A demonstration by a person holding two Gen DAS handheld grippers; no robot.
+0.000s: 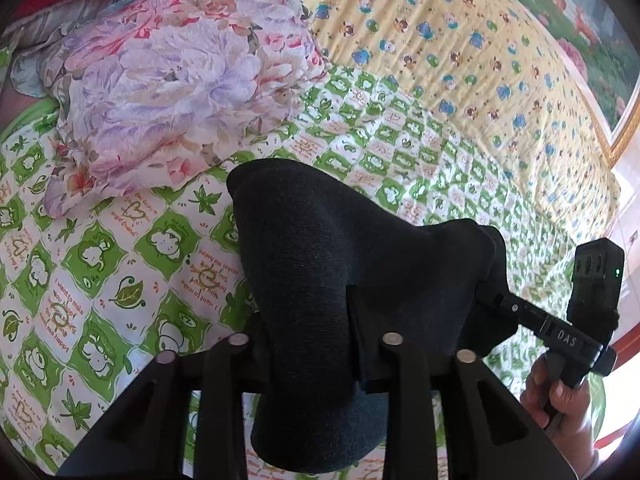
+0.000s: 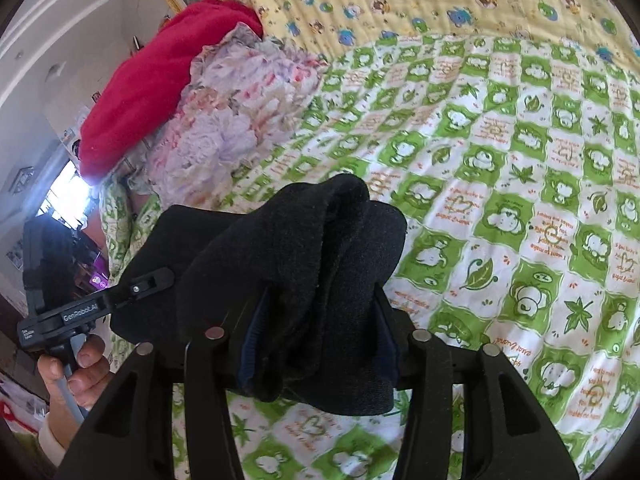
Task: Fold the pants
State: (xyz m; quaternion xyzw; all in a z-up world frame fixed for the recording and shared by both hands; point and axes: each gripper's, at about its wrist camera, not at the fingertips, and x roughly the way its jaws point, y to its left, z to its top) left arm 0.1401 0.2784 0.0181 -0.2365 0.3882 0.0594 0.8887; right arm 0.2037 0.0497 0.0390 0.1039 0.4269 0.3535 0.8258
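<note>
The dark pants (image 1: 320, 264) hang bunched between both grippers above the bed. My left gripper (image 1: 308, 320) is shut on one part of the pants, the cloth draping over and hiding its fingertips. In the left wrist view the right gripper (image 1: 492, 292) clamps the pants' far edge at the right. In the right wrist view my right gripper (image 2: 320, 320) is shut on the pants (image 2: 312, 264), and the left gripper (image 2: 160, 276) grips the cloth at the left. The pants are lifted off the green-patterned quilt (image 1: 100, 272).
A floral pillow (image 1: 168, 92) lies at the bed's far left, with a red cushion (image 2: 140, 92) behind it. A yellow animal-print quilt (image 1: 460, 52) covers the far side of the bed. The green quilt (image 2: 520, 200) spreads under the pants.
</note>
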